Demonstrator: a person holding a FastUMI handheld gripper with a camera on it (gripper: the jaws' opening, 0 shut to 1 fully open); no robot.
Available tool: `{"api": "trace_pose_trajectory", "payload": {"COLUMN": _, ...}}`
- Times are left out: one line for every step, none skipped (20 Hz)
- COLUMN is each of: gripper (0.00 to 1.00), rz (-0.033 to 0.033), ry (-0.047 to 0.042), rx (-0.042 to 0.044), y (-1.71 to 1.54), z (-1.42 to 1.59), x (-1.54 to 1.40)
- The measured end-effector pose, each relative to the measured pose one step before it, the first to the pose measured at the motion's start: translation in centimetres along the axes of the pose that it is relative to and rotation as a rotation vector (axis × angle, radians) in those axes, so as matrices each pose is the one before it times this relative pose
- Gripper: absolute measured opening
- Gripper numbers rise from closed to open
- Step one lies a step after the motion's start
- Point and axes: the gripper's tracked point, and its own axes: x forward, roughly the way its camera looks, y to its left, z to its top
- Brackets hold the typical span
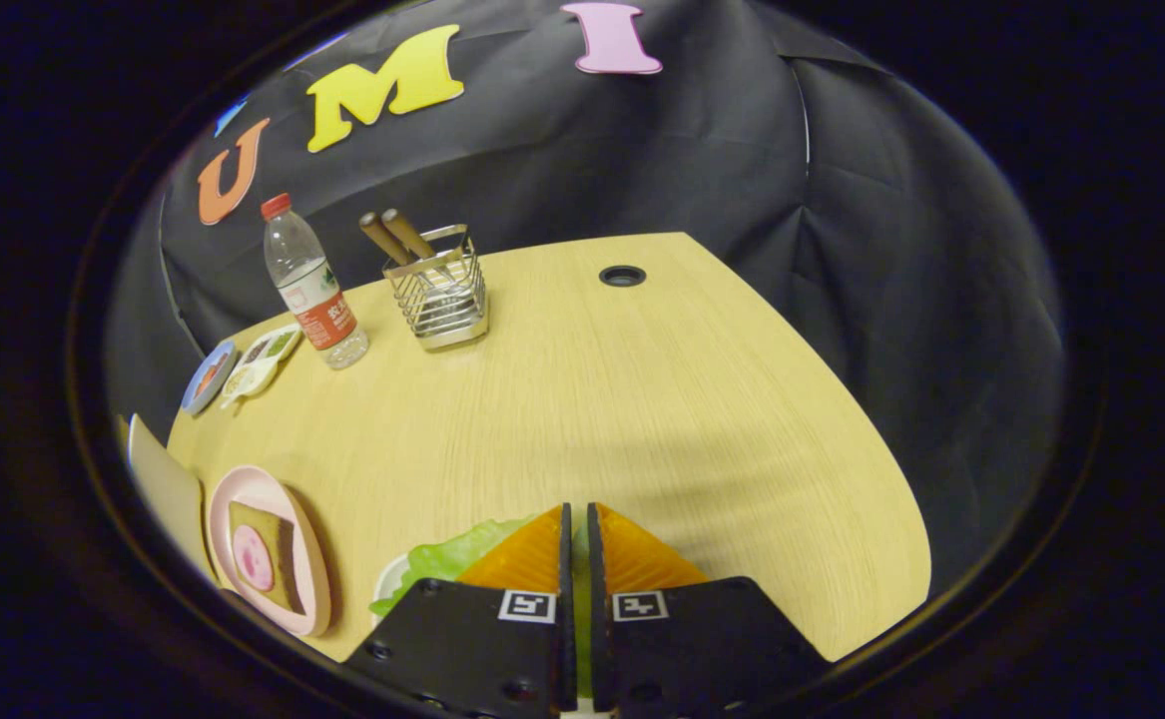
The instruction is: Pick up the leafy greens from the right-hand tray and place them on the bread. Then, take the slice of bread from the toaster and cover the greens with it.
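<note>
Hand-held gripper (578, 529) nearest, fingers nearly together, pinching a thin edge of leafy greens (457, 555) over their white tray (389, 579). Bread (265, 555) on the pink plate (312, 569) nearby. Risk: shallow pinch, leaf could slip or tear during carry.

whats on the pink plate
The pink plate holds a bread slice with a pink round piece lying on top. What sits under that piece is covered. The gripper is nearly closed over the greens; its grip is hidden.
</note>
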Motion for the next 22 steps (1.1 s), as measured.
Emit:
{"api": "trace_pose_trajectory", "payload": {"gripper": 0.03, "rz": -0.00766, "ry": -0.00812, "rx": -0.00114, "y": -0.079, "z": 0.594, "x": -0.692}}
{"api": "trace_pose_trajectory", "payload": {"gripper": 0.00, "rz": -0.00321, "ry": -0.01541, "rx": -0.00294, "y": -0.039, "z": -0.106, "x": -0.557}}
{"api": "trace_pose_trajectory", "payload": {"gripper": 0.00, "rz": 0.00307, "ry": -0.01790, "rx": -0.00146, "y": 0.178, "z": 0.349, "x": -0.841}}
{"api": "trace_pose_trajectory", "payload": {"gripper": 0.00, "rz": 0.00335, "ry": -0.01929, "rx": -0.00388, "y": 0.253, "z": 0.464, "x": -0.979}}
{"api": "trace_pose_trajectory", "payload": {"gripper": 0.00, "rz": 0.00114, "ry": -0.01967, "rx": -0.00358, "y": 0.275, "z": 0.482, "x": -1.010}}
{"api": "trace_pose_trajectory", "payload": {"gripper": 0.00, "rz": 0.00545, "ry": -0.02242, "rx": -0.00706, "y": 0.454, "z": 0.507, "x": -0.864}}
{"api": "trace_pose_trajectory", "payload": {"gripper": 0.00, "rz": 0.00769, "ry": -0.01740, "rx": -0.00884, "y": 0.574, "z": 0.439, "x": -0.952}}
{"api": "trace_pose_trajectory", "payload": {"gripper": 0.00, "rz": 0.00073, "ry": -0.01489, "rx": -0.01180, "y": 0.507, "z": 0.327, "x": -0.738}}
{"api": "trace_pose_trajectory", "payload": {"gripper": 0.00, "rz": -0.00113, "ry": -0.01271, "rx": -0.01299, "y": 0.540, "z": 0.342, "x": -0.822}}
{"api": "trace_pose_trajectory", "payload": {"gripper": 0.00, "rz": 0.00289, "ry": -0.00926, "rx": -0.01007, "y": 0.631, "z": 0.161, "x": -0.663}}
{"api": "trace_pose_trajectory", "payload": {"gripper": 0.00, "rz": 0.00271, "ry": -0.00476, "rx": -0.00898, "y": 0.767, "z": 0.172, "x": -0.667}}
{"api": "trace_pose_trajectory", "payload": {"gripper": 0.00, "rz": 0.00386, "ry": -0.00228, "rx": -0.00903, "y": 0.781, "z": 0.020, "x": -0.689}}
{"api": "trace_pose_trajectory", "payload": {"gripper": 0.00, "rz": 0.00199, "ry": -0.00770, "rx": -0.01201, "y": 0.899, "z": 0.167, "x": -0.648}}
{"api": "trace_pose_trajectory", "payload": {"gripper": 0.00, "rz": 0.00164, "ry": -0.01003, "rx": -0.01309, "y": 1.047, "z": 0.134, "x": -0.540}}
{"api": "trace_pose_trajectory", "payload": {"gripper": 0.00, "rz": -0.00099, "ry": -0.01277, "rx": -0.01567, "y": 1.113, "z": 0.237, "x": -0.597}}
{"api": "trace_pose_trajectory", "payload": {"gripper": 0.00, "rz": -0.00238, "ry": -0.01103, "rx": -0.01977, "y": 0.987, "z": 0.079, "x": -0.586}}
{"api": "trace_pose_trajectory", "payload": {"gripper": 0.00, "rz": 0.00310, "ry": -0.00973, "rx": -0.01850, "y": 1.179, "z": 0.128, "x": -0.601}}
{"api": "trace_pose_trajectory", "payload": {"gripper": 0.00, "rz": 0.00514, "ry": -0.00581, "rx": -0.01316, "y": 1.323, "z": 0.092, "x": -0.504}}
{"api": "trace_pose_trajectory", "payload": {"gripper": 0.00, "rz": 0.00422, "ry": -0.00211, "rx": -0.00977, "y": 1.268, "z": 0.125, "x": -0.509}}
{"api": "trace_pose_trajectory", "payload": {"gripper": 0.00, "rz": 0.00755, "ry": -0.00181, "rx": -0.01271, "y": 1.357, "z": 0.018, "x": -0.477}}
{"api": "trace_pose_trajectory", "payload": {"gripper": 0.00, "rz": 0.00719, "ry": -0.00276, "rx": -0.00667, "y": 1.377, "z": 0.086, "x": -0.440}}
{"api": "trace_pose_trajectory", "payload": {"gripper": 0.00, "rz": 0.01360, "ry": -0.00839, "rx": 0.00030, "y": 1.525, "z": 0.130, "x": -0.364}}
